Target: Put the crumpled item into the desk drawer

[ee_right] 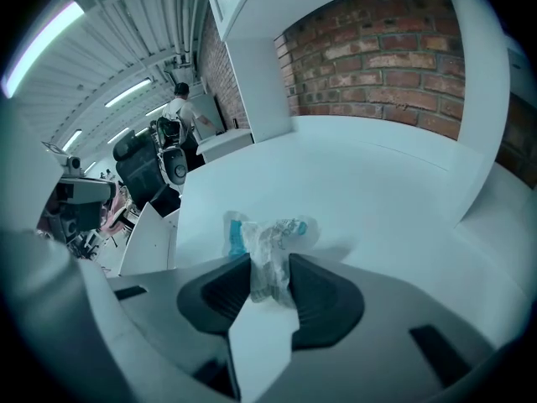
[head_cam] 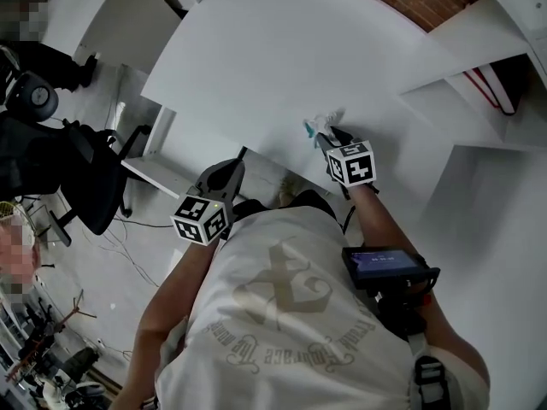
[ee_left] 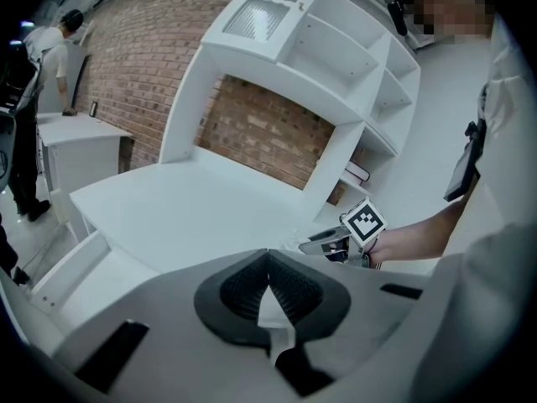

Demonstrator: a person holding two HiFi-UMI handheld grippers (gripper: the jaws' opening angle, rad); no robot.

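Observation:
The crumpled item [head_cam: 326,119] is a clear plastic wrapper with teal print. My right gripper [head_cam: 323,135] is shut on it just above the white desk top [head_cam: 273,67], near the front edge. In the right gripper view the wrapper [ee_right: 268,240] sticks up out of the pinched pads of that gripper [ee_right: 270,269]. My left gripper [head_cam: 237,161] hangs at the desk's front edge, beside the open white drawer [head_cam: 158,173]. Its jaws [ee_left: 268,257] meet at the tips with nothing between them. The drawer [ee_left: 75,267] also shows low at the left of the left gripper view.
A black office chair [head_cam: 85,178] stands left of the drawer. White shelves [head_cam: 479,67] rise at the desk's right, with books [ee_left: 357,172] on one. A brick wall [ee_right: 394,49] backs the desk. A person [ee_left: 50,53] stands far off at another table.

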